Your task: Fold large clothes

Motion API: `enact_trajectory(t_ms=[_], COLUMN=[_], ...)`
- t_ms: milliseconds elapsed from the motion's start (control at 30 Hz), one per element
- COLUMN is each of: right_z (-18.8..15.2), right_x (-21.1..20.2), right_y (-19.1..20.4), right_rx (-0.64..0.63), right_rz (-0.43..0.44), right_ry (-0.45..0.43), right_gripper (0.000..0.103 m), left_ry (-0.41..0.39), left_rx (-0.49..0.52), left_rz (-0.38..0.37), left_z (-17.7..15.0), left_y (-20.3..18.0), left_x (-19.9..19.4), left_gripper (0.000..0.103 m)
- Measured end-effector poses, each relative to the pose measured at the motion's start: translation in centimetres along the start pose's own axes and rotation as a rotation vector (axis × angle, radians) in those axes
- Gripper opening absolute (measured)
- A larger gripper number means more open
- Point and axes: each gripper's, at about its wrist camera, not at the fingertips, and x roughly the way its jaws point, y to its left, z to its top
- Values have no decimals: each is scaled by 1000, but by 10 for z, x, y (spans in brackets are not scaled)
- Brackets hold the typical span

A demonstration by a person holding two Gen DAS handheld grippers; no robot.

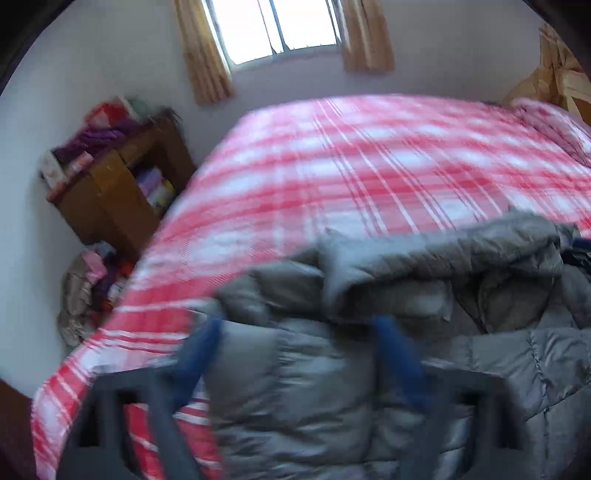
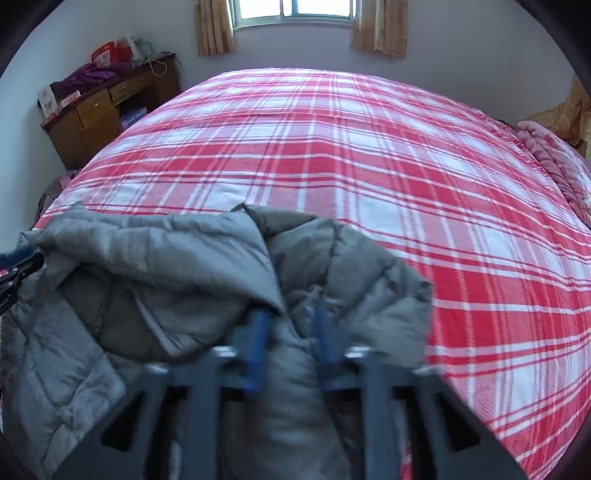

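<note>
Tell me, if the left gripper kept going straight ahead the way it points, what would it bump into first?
Most likely the grey puffer jacket: the left gripper points down at its bunched padding, jaws wide apart.

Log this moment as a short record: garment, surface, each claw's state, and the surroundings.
garment: grey puffer jacket, bunched and partly folded over itself at the near edge of the bed
surface: bed with red-and-white plaid cover
left claw: open wide over the jacket, gripping nothing
right claw: partly open, a jacket fold between its fingers, contact unclear
surroundings: wooden desk with clutter at left, window with curtains behind
</note>
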Motion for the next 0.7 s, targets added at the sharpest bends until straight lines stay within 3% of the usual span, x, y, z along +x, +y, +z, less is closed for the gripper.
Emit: enact_trajectory(t_ms=[200, 400, 533, 633, 700], right_z=[6, 40, 42, 26, 16], right_x=[-46, -56, -20, 17, 36], right_y=[-6, 21, 55, 71, 70], right_rx=[11, 78, 47, -12, -4], right_rz=[-60, 60, 109, 107, 109], right_ry=[-100, -244, -240, -170, -129], right_gripper=[51, 50, 50, 50, 50], left_ry=[-76, -38, 39, 126, 121], left_rx=[-84, -174, -166, -183, -201], left_rz=[30, 25, 98, 77, 59], left_z=[42, 64, 38, 12, 4], left_y=[16, -15, -31, -32, -30], left_x=[-16, 17, 63, 95, 100], left_gripper=[93, 93, 93, 94, 94])
